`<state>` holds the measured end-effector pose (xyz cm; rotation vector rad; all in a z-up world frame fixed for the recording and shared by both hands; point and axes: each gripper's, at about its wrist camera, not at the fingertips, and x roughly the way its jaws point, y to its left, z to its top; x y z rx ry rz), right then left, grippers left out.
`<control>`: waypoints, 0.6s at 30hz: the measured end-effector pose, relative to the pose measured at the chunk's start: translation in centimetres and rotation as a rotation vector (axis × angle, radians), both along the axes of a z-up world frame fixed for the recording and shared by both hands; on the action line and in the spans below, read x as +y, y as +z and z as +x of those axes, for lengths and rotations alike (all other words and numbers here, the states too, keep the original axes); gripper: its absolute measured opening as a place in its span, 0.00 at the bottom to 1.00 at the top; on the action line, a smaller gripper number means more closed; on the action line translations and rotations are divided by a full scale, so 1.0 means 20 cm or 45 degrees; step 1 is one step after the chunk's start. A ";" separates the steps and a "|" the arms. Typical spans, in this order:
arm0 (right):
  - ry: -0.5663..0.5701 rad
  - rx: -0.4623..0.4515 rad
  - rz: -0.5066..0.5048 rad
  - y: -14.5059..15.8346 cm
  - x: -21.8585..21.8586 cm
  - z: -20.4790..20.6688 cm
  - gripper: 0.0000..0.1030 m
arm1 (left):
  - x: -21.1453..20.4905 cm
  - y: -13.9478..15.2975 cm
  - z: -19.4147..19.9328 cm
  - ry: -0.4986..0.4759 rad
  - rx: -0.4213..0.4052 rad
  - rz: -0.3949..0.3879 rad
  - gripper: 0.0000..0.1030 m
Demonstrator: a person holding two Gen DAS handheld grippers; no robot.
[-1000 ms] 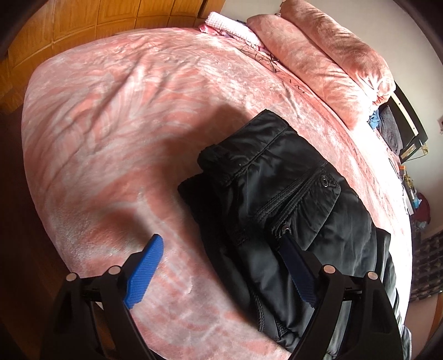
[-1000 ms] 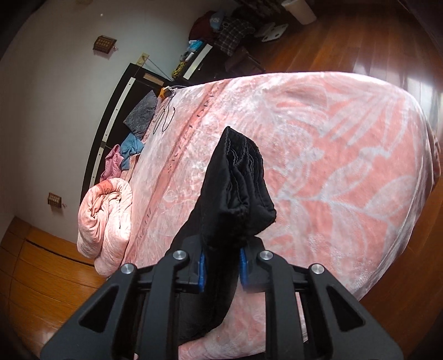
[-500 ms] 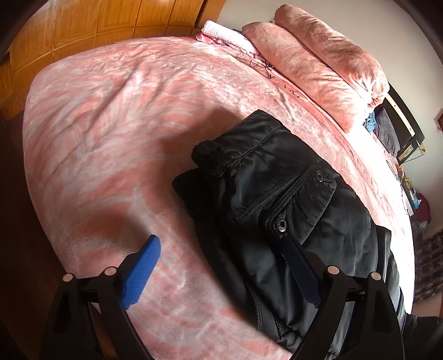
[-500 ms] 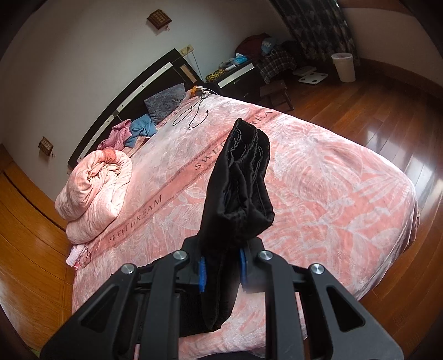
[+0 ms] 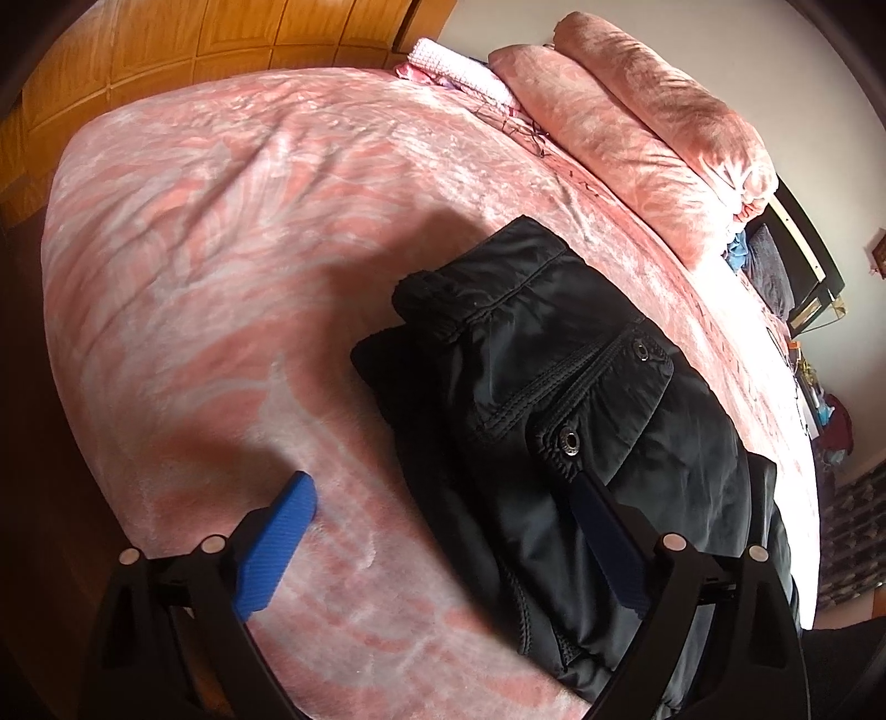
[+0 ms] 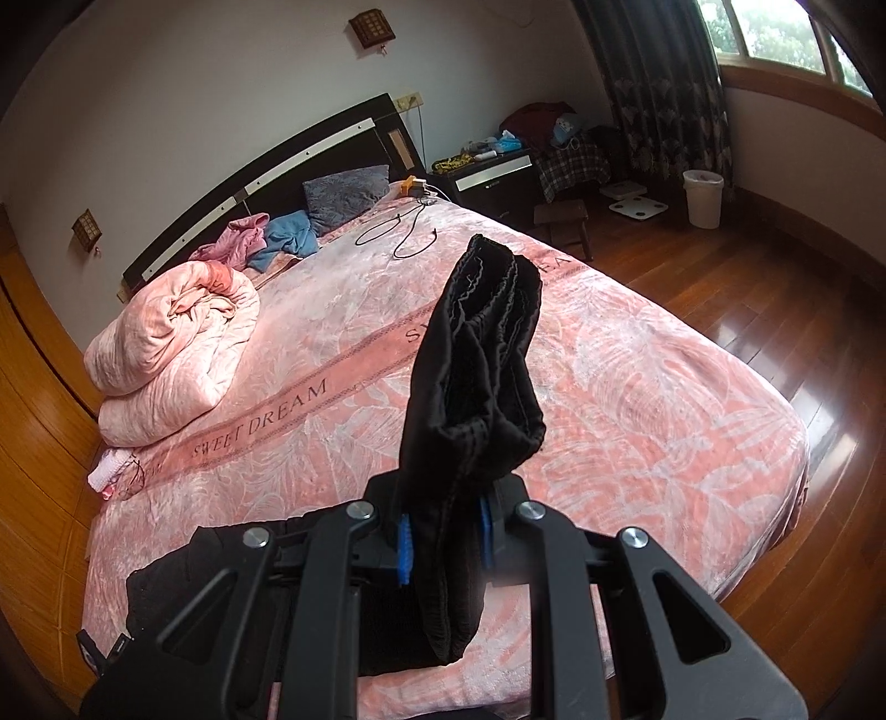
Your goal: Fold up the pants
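"SWEET DREAM" woven along darker band of pink bedspread [image 6: 637,387]; second repeat partly hidden behind pants [image 6: 476,354].

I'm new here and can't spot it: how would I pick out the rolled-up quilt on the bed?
Start at the dark headboard and follow the pink bedspread toward the wooden wall. There lies the rolled quilt, a thick pale-pink bundle. Unlike the small pink and blue garments beside it, it is bulky and folded over itself.

Home bedroom, seen over my fingers. Double bed [image 6: 637,387] with pink "SWEET DREAM" blanket and dark headboard [image 6: 266,183]; rolled pink quilt [image 6: 171,332]; grey pillow [image 6: 343,194]; loose clothes at the head; cluttered nightstand [image 6: 493,177]; wood floor [image 6: 775,288]; curtained window [image 6: 775,33]; white wastebin [image 6: 703,199]; wooden wardrobe panels [image 5: 221,44].
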<state>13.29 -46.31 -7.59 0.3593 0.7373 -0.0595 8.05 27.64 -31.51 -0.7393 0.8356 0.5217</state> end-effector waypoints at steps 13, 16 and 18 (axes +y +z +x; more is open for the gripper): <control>0.058 -0.033 -0.156 0.07 0.24 0.02 0.16 | 0.00 0.00 0.00 -0.001 0.008 -0.004 0.92; 0.080 -0.051 -0.193 0.09 0.31 0.03 0.16 | 0.00 0.00 0.01 -0.003 0.011 -0.003 0.92; 0.098 -0.064 -0.224 0.11 0.36 0.03 0.16 | 0.00 0.00 0.01 -0.003 0.015 -0.001 0.92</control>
